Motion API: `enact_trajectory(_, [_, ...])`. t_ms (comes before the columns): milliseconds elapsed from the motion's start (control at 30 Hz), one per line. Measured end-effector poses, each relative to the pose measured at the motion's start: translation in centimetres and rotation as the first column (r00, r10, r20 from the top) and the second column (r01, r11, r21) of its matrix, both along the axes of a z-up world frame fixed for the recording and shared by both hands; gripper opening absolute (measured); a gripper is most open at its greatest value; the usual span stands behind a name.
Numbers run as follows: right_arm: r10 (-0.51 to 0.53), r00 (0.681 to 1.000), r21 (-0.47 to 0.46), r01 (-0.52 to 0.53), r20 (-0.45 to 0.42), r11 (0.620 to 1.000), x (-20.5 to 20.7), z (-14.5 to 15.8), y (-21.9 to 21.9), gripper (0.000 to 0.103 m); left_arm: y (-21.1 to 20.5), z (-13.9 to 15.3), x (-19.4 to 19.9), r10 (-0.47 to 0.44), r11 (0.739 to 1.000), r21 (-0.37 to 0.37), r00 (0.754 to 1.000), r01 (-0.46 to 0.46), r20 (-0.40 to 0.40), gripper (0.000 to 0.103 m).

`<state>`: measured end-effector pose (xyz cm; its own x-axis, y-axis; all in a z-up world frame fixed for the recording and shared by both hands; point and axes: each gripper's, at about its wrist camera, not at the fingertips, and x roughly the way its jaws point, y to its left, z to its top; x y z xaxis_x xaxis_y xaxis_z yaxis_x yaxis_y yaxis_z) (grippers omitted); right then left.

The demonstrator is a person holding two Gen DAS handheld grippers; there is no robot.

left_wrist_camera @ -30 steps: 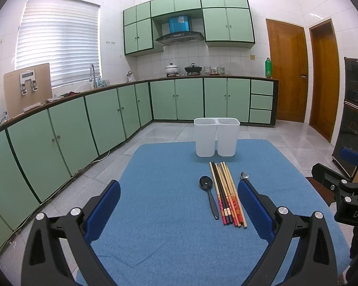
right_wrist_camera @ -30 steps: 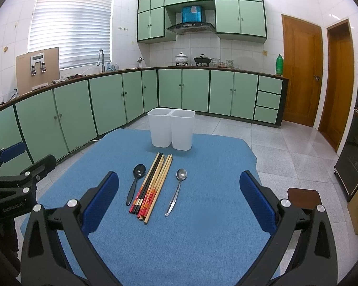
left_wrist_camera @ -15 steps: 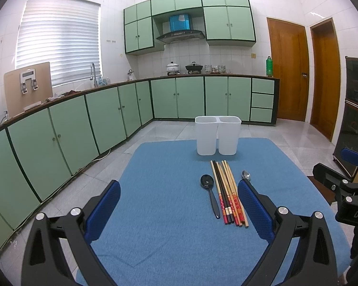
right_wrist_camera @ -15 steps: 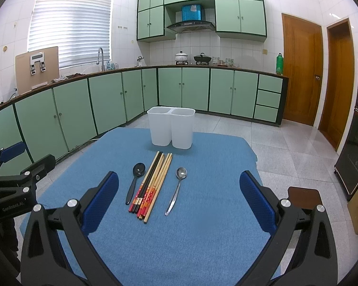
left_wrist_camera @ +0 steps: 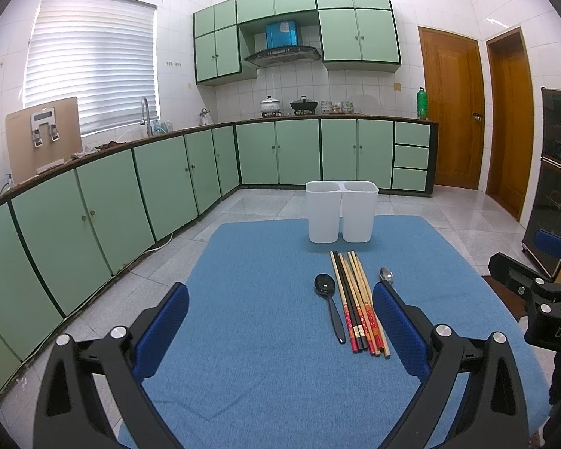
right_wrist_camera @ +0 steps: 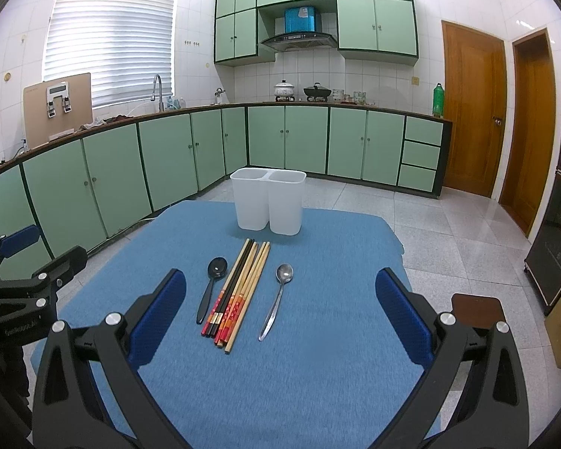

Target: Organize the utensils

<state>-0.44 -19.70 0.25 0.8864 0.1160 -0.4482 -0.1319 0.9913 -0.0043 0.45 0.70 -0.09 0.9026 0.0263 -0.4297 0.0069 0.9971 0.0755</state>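
On the blue cloth [left_wrist_camera: 265,336] [right_wrist_camera: 336,336] lie a black spoon [left_wrist_camera: 330,301] [right_wrist_camera: 210,286], a bundle of several chopsticks [left_wrist_camera: 357,299] [right_wrist_camera: 241,290] and a metal spoon [left_wrist_camera: 386,275] [right_wrist_camera: 278,297], side by side. A white two-compartment holder [left_wrist_camera: 341,217] [right_wrist_camera: 268,201] stands upright behind them; both compartments look empty. My left gripper [left_wrist_camera: 280,327] is open and empty, hovering near the cloth's front, left of the utensils. My right gripper [right_wrist_camera: 280,316] is open and empty, hovering in front of the utensils.
The table stands in a kitchen with green cabinets [left_wrist_camera: 168,176] along the left and back walls. Wooden doors [right_wrist_camera: 471,112] are at the right. The right gripper shows at the right edge of the left wrist view [left_wrist_camera: 542,280]. A dark cabinet [right_wrist_camera: 557,232] stands at the far right.
Both grippers have barely moved; the left wrist view has shifted very slightly. Utensils and holder have not moved.
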Motion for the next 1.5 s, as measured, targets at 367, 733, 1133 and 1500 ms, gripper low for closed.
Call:
enact_trajectory(367, [0.004,0.999,0.001,-0.004,-0.035,1.0,2.2,-0.9,0.0,0.098,0.0,-0.8,1.6,0.006,1.0,0.006,1.0,-0.006,-0.028,0.096])
enact_trajectory(733, [-0.009,0.989,-0.034,0.004,-0.145,0.999,10.5,-3.6,-0.2,0.098,0.4,-3.1,9.0,0.02,0.999,0.045,0.995,-0.016,-0.101,0.096])
enact_trajectory(1133, [0.049,0.888,0.074,-0.016,-0.457,0.997,22.1,-11.5,-0.1,0.074,0.8,-8.8,19.2,0.024,0.999,0.037,0.955,-0.013,-0.295,0.096])
enact_trajectory(1500, [0.035,0.86,0.046,-0.014,-0.509,0.999,24.4,-14.1,0.8,0.033,-0.2,-11.6,21.7,-0.012,1.0,0.021,0.926,0.021,-0.377,0.096])
